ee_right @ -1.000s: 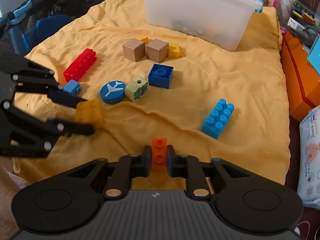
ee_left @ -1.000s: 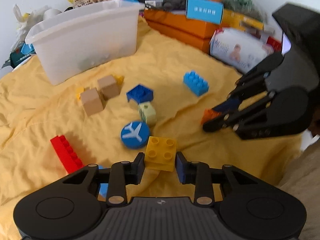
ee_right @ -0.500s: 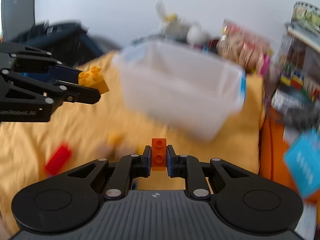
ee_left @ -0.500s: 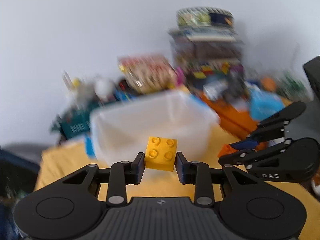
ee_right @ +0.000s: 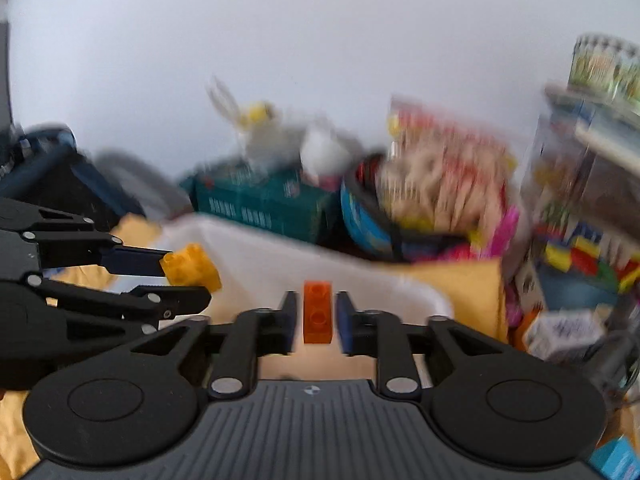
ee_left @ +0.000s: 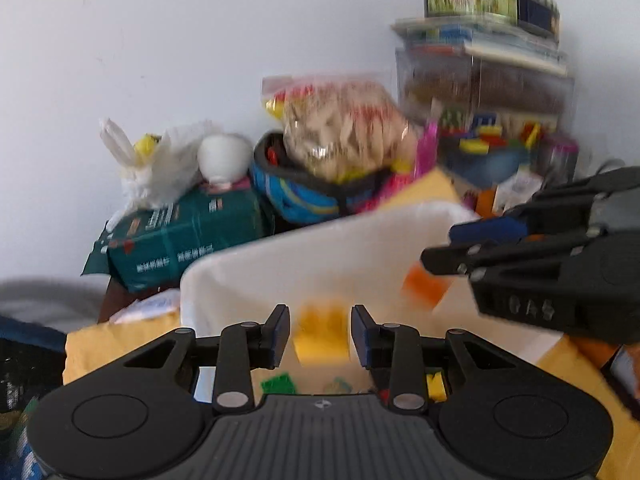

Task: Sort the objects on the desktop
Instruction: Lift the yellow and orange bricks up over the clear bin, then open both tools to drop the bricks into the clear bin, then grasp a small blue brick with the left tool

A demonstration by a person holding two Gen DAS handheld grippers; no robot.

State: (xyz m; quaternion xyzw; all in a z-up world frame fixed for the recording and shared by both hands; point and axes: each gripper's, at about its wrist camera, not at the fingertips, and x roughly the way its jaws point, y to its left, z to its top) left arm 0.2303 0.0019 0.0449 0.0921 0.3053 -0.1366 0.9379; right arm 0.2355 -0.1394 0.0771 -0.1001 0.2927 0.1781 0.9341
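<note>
Nearest in the left wrist view, the left gripper [ee_left: 320,330] has its jaws parted with gaps on both sides of the blurred yellow plastic brick [ee_left: 321,336] between them; the right gripper [ee_right: 316,314] likewise stands spread, an orange plastic brick [ee_right: 317,312] loose in the gap. Both are over the white translucent plastic bin [ee_left: 320,256], with small coloured pieces on its floor; the yellow cloth [ee_right: 456,280] lies around it. Behind the bin crowd a dark green printed carton [ee_left: 188,236], a white plastic bag [ee_left: 156,164], a clear snack bag [ee_left: 344,128] and stacked clear boxes [ee_left: 484,92] against the pale wall [ee_left: 200,40].
</note>
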